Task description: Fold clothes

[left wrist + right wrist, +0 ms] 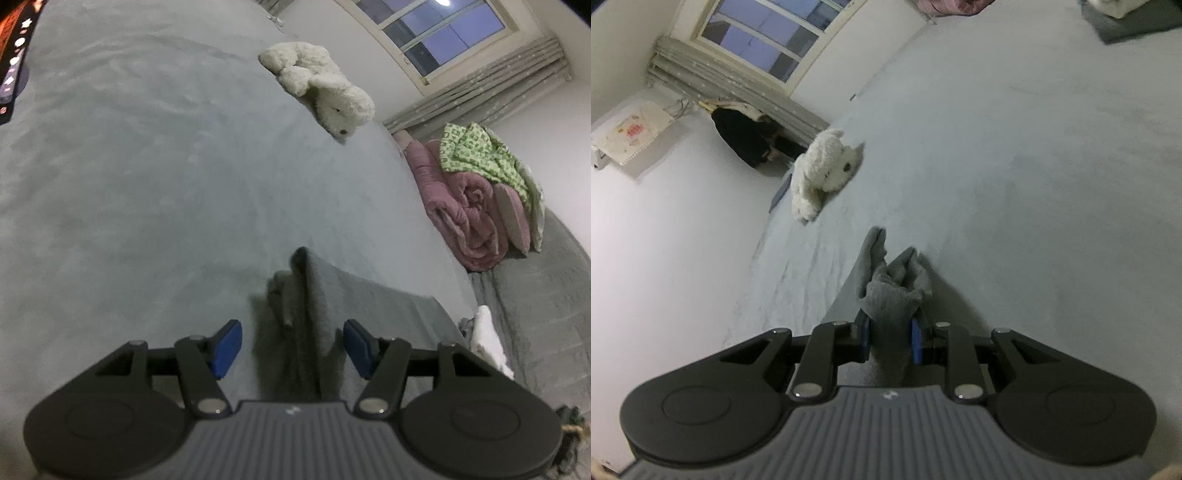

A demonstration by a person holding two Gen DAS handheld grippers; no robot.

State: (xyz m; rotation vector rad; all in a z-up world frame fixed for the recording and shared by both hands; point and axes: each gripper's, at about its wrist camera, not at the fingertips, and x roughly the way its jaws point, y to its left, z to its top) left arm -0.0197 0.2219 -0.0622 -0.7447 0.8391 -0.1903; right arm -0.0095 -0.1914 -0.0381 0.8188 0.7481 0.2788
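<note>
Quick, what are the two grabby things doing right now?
Left gripper: jaws open, grey cloth between them, not pinched.
Right gripper: jaws shut on the bunched grey cloth.

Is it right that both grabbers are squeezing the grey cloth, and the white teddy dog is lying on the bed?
Not quite. Only the right gripper is squeezing the grey cloth; the right wrist view shows its pads pressed on it. The left gripper is open, its pads clear of the cloth, as the left wrist view shows. The white teddy dog is indeed lying on the bed.
</note>
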